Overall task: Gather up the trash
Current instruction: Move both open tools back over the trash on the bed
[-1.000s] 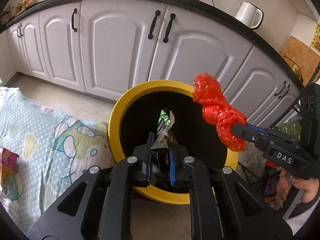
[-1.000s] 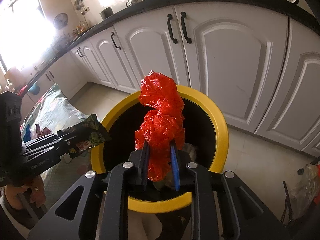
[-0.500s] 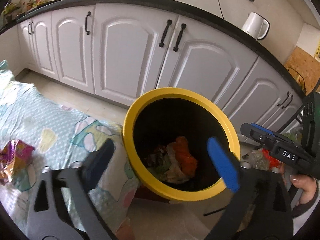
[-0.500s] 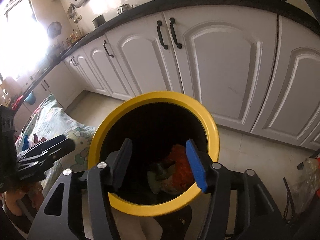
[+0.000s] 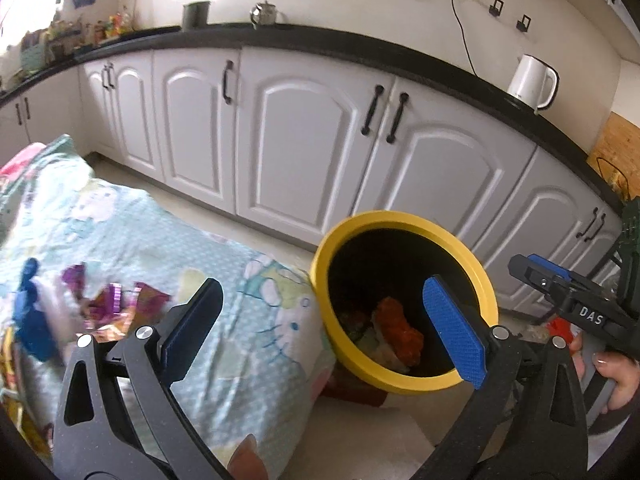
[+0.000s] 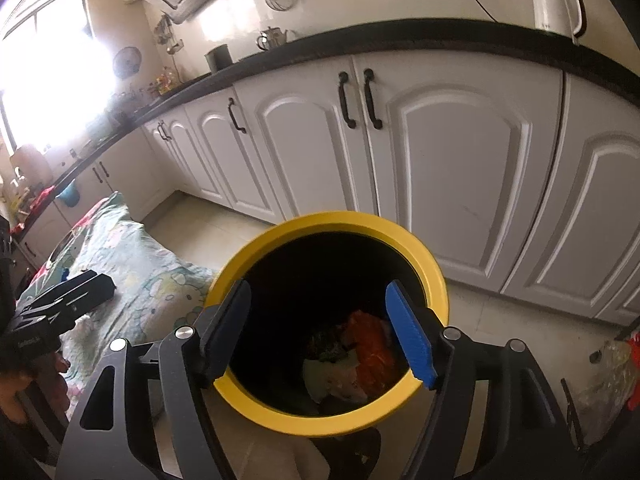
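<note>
A yellow-rimmed black bin (image 5: 400, 220) (image 6: 332, 220) stands on the floor by the cloth-covered table. Inside it lie a crumpled red plastic bag (image 5: 396, 332) (image 6: 368, 348) and a green wrapper (image 6: 324, 346). My left gripper (image 5: 320, 328) is wide open and holds nothing; it sits between the table edge and the bin. Over the bin mouth my right gripper (image 6: 318, 332) has its jaws opening, with nothing between them. Shiny purple and orange wrappers (image 5: 112, 304) and a blue object (image 5: 28, 320) lie on the cloth at the left.
The patterned light-blue cloth (image 5: 208, 264) covers the table left of the bin. White cabinet doors (image 5: 312, 152) run behind, with a white kettle (image 5: 532, 82) on the dark counter. A clear plastic bag (image 6: 608, 372) sits on the floor at the right.
Both grippers opened and let go: the red bag and the green wrapper fell into the bin. The left gripper then swung left and rose, which brought the table's wrappers into view.
</note>
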Motion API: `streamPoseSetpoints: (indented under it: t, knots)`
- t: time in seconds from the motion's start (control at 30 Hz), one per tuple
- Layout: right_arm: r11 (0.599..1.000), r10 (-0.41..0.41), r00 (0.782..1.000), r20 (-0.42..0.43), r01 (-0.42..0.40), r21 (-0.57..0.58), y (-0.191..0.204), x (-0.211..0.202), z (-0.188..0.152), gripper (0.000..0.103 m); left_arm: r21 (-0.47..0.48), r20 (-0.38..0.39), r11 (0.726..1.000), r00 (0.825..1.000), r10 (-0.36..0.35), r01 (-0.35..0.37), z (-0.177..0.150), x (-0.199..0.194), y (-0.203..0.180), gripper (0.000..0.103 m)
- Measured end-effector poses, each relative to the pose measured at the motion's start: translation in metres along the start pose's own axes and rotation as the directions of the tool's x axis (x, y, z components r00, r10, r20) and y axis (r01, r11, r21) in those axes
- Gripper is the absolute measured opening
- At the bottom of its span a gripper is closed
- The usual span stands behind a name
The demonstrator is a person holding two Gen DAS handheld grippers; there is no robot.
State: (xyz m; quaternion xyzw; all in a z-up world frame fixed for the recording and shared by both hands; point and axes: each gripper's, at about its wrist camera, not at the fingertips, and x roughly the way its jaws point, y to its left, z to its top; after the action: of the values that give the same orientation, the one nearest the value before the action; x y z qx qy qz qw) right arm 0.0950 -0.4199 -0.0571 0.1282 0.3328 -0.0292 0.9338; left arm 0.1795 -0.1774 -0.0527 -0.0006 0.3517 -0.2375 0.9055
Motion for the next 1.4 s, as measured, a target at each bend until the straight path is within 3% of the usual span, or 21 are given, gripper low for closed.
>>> streamPoseSetpoints:
  t: [0.4,0.8,1.4]
  knots:
    - [0.996,0.075,0.996,0.044,-0.072,-0.060,0.037,-0.019,0.008,0.071,-0.010,0.086,0.998,0.994,0.068,-0.068,0.002,-0.042,0.019,0.092]
    - [0.977,0.171,0.985,0.029,-0.166,-0.135,0.084,-0.023,0.002,0.072,-0.038,0.146,0.986,0.975,0.168,-0.164,0.001,-0.071,0.051,0.092]
    - [0.897,0.319,0.946,-0.057,-0.321,-0.305,0.181,-0.007,-0.013,0.075,-0.155,0.143,0.951,0.947,0.288,-0.266,-0.008,-0.091,0.116,0.092]
